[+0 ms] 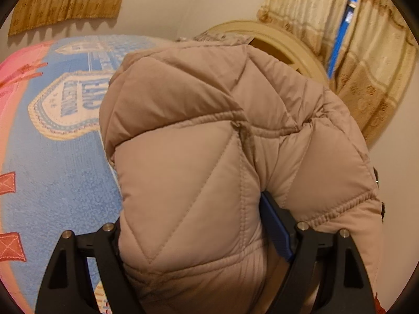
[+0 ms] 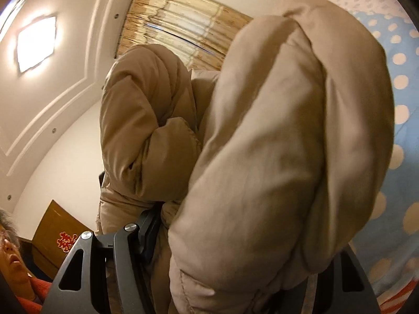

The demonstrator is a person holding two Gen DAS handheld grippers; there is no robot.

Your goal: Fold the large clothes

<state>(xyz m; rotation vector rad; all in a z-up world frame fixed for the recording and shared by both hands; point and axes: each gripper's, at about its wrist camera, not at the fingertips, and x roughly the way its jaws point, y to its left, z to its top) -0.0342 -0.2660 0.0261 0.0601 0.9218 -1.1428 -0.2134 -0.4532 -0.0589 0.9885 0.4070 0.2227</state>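
Our left gripper (image 1: 199, 235) and right gripper (image 2: 227, 248) each clamp a fold of the puffy beige coat (image 1: 209, 136) above the blue bedspread (image 1: 60, 172).

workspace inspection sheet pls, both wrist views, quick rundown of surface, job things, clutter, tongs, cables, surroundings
surface: bed cover, blue with a badge print and pink edge; polka dots in the right wrist view.
job's things: beige puffer jacket, quilted, bunched and lifted, filling both views.
clutter: nothing seen.
grippers: left tongs clamped on a thick fold of the jacket; right tongs also buried in jacket fabric and gripping it.
cables: nothing seen.
surroundings: gold curtains, cream headboard, lit ceiling light, wooden door, a person's face at the lower left edge.
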